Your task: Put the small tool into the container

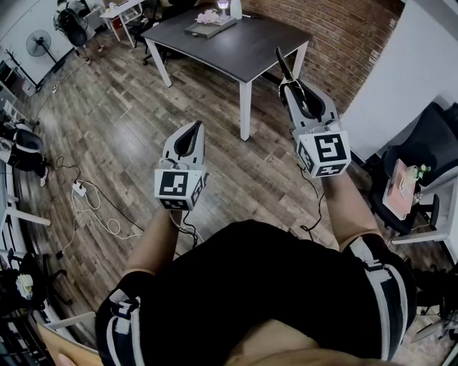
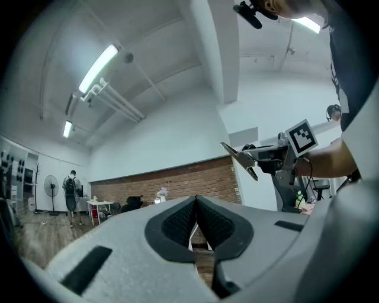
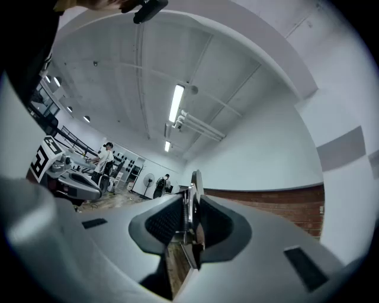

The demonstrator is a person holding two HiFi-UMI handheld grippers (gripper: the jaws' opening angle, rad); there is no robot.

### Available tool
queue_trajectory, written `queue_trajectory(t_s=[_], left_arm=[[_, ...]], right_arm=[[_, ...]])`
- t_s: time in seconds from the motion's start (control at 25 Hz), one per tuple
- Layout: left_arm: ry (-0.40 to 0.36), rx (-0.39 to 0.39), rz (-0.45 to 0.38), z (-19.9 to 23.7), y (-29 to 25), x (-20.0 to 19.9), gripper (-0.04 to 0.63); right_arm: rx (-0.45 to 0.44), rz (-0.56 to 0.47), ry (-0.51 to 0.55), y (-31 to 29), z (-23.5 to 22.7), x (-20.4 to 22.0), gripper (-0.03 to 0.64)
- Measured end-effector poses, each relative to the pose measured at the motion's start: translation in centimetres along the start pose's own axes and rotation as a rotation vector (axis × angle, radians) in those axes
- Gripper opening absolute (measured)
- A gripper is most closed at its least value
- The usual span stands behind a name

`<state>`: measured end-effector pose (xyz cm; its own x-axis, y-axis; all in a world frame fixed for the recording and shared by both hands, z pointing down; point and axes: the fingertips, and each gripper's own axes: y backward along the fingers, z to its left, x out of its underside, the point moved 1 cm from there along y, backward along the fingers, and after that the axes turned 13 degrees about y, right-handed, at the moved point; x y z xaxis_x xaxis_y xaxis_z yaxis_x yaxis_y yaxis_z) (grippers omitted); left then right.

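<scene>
Both grippers are held up in the air over the wooden floor, well short of the table. My right gripper point(image 1: 292, 87) point(image 3: 188, 200) is shut on a small metal tool point(image 1: 283, 66) point(image 3: 192, 188) whose thin end sticks out past the fingertips. The left gripper view shows the same tool point(image 2: 241, 160) from the side, in the right gripper's jaws. My left gripper point(image 1: 197, 127) point(image 2: 196, 201) is shut with nothing in it. A flat grey tray-like container point(image 1: 210, 27) lies on the dark table point(image 1: 243, 46) far ahead.
On the table a pinkish flower piece point(image 1: 210, 16) and a pale bottle point(image 1: 235, 8) stand by the tray. A brick wall point(image 1: 336, 36) runs behind it. Cables and a power strip point(image 1: 80, 189) lie on the floor at left; an office chair point(image 1: 429, 143) is at right.
</scene>
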<state>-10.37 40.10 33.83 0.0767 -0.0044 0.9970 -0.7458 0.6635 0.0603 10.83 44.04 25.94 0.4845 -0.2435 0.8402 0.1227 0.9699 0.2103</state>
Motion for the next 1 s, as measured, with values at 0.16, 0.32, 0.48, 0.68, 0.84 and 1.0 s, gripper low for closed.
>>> queue_trajectory(t_s=[0.16, 0.32, 0.48, 0.68, 0.84, 1.0], left_arm=[[-0.006, 0.005, -0.002, 0.6, -0.2, -0.2, 0.009], [-0.01, 0.01, -0.005, 1.5, -0.1, -0.6, 0.009], [-0.012, 0.015, -0.008, 2.7, 0.1, -0.7, 0.009], [-0.012, 0.023, -0.01, 3.9, 0.4, -0.5, 0.009], [-0.01, 0.025, -0.012, 4.7, 0.2, -0.9, 0.009], [0.002, 0.016, -0.004, 5.2, -0.8, -0.5, 0.009]], right_arm=[[-0.011, 0.009, -0.02, -0.2, 0.8, 0.5, 0.089], [-0.006, 0.013, -0.025, -0.7, 1.6, 0.5, 0.089], [0.001, 0.011, -0.029, -1.1, 2.6, 0.4, 0.089], [0.006, 0.023, -0.037, -1.2, 3.9, 0.7, 0.088], [-0.003, 0.039, -0.042, -1.6, 4.3, 1.0, 0.089], [-0.017, 0.044, -0.051, -2.3, 4.2, 1.8, 0.089]])
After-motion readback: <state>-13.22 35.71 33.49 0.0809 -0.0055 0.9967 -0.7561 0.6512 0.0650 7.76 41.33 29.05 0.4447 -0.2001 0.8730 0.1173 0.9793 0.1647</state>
